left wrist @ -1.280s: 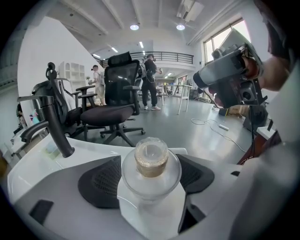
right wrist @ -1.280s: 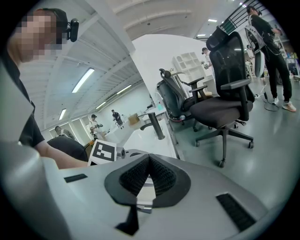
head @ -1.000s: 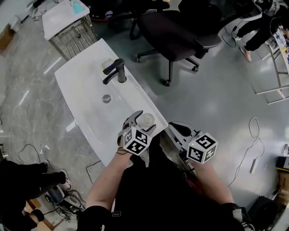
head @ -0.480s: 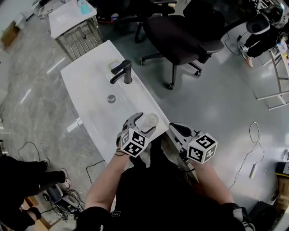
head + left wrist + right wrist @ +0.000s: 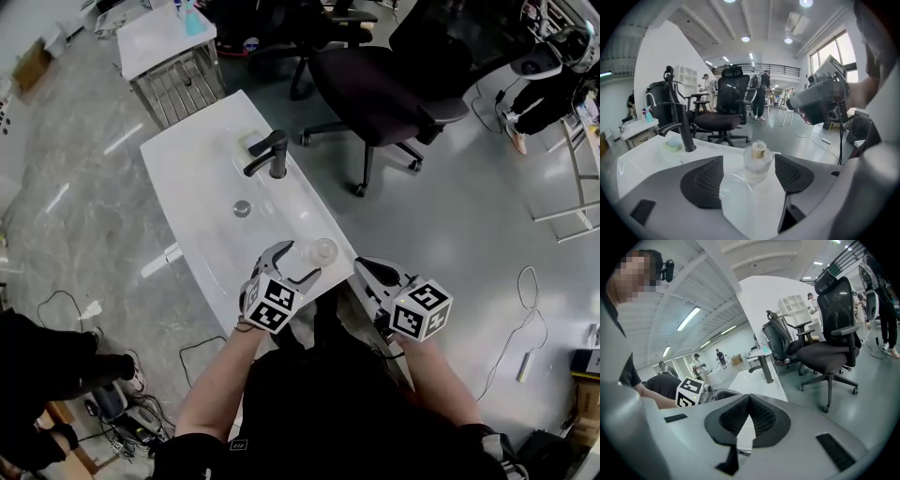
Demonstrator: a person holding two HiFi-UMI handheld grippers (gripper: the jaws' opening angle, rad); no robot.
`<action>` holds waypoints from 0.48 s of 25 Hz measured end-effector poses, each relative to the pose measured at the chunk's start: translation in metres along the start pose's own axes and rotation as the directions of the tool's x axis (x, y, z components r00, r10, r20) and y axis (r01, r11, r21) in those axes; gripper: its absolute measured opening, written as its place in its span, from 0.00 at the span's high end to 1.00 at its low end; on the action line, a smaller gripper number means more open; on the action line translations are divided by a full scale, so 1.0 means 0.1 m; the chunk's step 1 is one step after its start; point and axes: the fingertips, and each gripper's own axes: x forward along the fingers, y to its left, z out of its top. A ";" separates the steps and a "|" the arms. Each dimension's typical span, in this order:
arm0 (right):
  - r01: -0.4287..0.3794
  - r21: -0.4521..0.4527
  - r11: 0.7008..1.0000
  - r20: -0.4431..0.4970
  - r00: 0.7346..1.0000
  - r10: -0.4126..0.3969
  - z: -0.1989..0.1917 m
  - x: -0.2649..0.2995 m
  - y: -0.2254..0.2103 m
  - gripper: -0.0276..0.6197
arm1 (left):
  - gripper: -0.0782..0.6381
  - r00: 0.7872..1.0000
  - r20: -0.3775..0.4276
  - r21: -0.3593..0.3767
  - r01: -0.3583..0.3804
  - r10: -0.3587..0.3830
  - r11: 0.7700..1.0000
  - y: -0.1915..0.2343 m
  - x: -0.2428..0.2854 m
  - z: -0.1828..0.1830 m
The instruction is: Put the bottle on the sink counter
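A small clear bottle (image 5: 323, 249) with a gold neck stands upright on the white sink counter (image 5: 202, 173), close to its near right corner. My left gripper (image 5: 298, 261) is open just short of the bottle, with the jaws apart and touching nothing. In the left gripper view the bottle (image 5: 757, 161) stands free on the counter between and just past the two dark pads (image 5: 702, 182). My right gripper (image 5: 377, 273) hovers to the right, off the counter's edge. Its pads (image 5: 761, 417) are pressed together with nothing between them.
A black faucet (image 5: 272, 155) and a round drain (image 5: 242, 208) sit further along the basin, with a small soap dish (image 5: 251, 142) by the faucet. A black office chair (image 5: 394, 94) stands right of the sink. A metal rack table (image 5: 173, 47) is beyond it. Cables (image 5: 525, 309) lie on the floor.
The bottle was between my left gripper's jaws; now the gripper has drawn back a little and the bottle stands alone on the counter. The right gripper has stayed in place.
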 end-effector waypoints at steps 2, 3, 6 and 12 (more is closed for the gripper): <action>0.000 -0.001 1.000 0.013 1.000 0.000 0.02 0.01 0.02 0.93 | 0.40 1.000 0.007 -0.018 -0.029 0.029 0.999 0.08 -0.11 -0.01; -0.001 -0.002 1.000 0.017 1.000 0.001 0.02 0.02 0.03 0.94 | 0.40 0.999 0.009 -0.023 -0.042 0.043 0.999 0.11 -0.16 -0.02; -0.005 -0.004 1.000 0.026 1.000 0.005 0.01 0.02 0.11 0.93 | 0.40 0.997 0.007 -0.029 -0.079 0.079 0.996 0.18 -0.36 -0.03; 0.005 -0.021 1.000 0.048 0.999 -0.004 0.09 -0.01 0.24 0.93 | 0.47 0.990 0.058 -0.085 -0.123 0.128 0.989 0.29 -0.78 0.07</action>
